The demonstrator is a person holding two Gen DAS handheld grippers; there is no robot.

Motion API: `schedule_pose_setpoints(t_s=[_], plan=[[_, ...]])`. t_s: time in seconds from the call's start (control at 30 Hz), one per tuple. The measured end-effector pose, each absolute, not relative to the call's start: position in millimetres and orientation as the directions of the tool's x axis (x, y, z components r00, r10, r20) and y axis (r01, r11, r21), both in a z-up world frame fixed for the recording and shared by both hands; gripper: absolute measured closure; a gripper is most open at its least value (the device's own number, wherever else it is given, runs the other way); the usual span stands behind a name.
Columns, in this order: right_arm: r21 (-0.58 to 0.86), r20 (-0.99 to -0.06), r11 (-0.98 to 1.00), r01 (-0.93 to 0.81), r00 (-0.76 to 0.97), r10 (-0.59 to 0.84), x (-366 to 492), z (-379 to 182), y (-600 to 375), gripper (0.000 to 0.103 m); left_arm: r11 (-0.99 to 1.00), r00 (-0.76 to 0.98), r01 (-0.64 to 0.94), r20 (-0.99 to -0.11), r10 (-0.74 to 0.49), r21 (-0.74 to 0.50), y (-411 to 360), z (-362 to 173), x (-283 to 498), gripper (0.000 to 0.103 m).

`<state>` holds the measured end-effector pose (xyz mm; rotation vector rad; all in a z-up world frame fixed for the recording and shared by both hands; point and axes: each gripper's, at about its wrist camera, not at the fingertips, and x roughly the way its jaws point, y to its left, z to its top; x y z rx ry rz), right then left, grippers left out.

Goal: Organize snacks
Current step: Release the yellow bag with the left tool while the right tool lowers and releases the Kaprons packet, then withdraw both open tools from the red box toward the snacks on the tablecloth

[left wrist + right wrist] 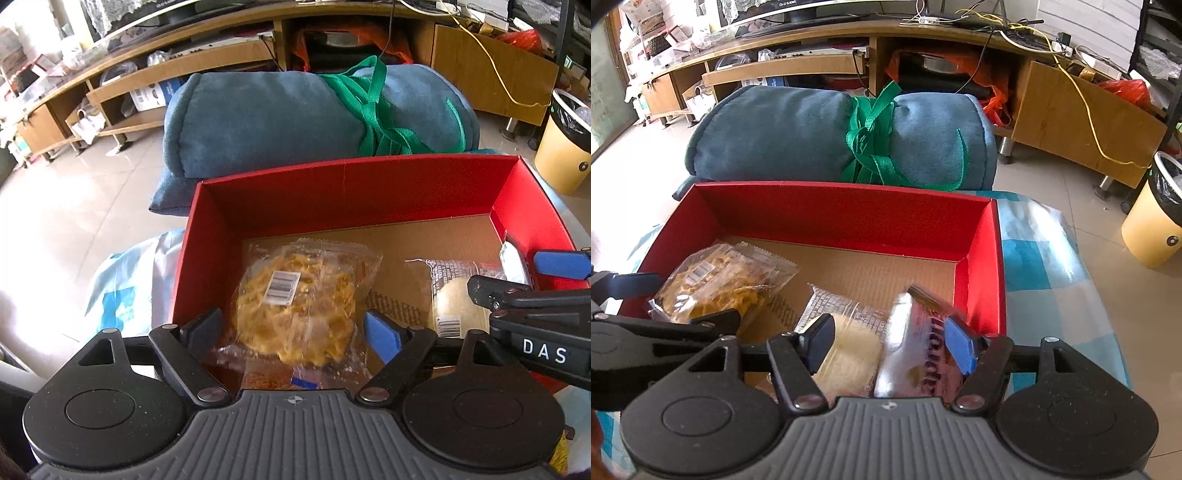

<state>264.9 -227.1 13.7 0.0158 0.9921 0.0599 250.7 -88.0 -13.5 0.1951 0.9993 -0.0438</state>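
A red cardboard box (343, 170) (842, 192) lies open in front of both grippers. Inside at its left lies a clear bag of yellow fried snacks (295, 306) (716, 280). My left gripper (291, 332) is open, its pads on either side of that bag and a little apart from it. To the right in the box are a pale round cake in a clear packet (454, 299) (849, 354) and a silver-and-pink packet (916, 347), blurred and leaning on edge. My right gripper (890, 345) is open around these two, its pads not pressing on them.
A rolled blue cushion (295, 122) (812, 136) tied with green strap lies just beyond the box. The box rests on a blue-and-white checked cloth (1034, 258). A yellow bin (1152, 225) stands on the tiled floor at right, with a cluttered wooden cabinet (1071, 110) behind.
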Motion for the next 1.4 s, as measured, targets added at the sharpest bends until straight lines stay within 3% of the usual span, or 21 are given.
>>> schedule_pose_setpoints(t_s=[1.4], plan=[[0.087, -0.786, 0.994, -0.071, 0.608, 0.112, 224, 55, -223, 0.041, 0.989, 0.594, 0.123, -0.805, -0.009, 0.08, -65, 22, 209, 0.011]])
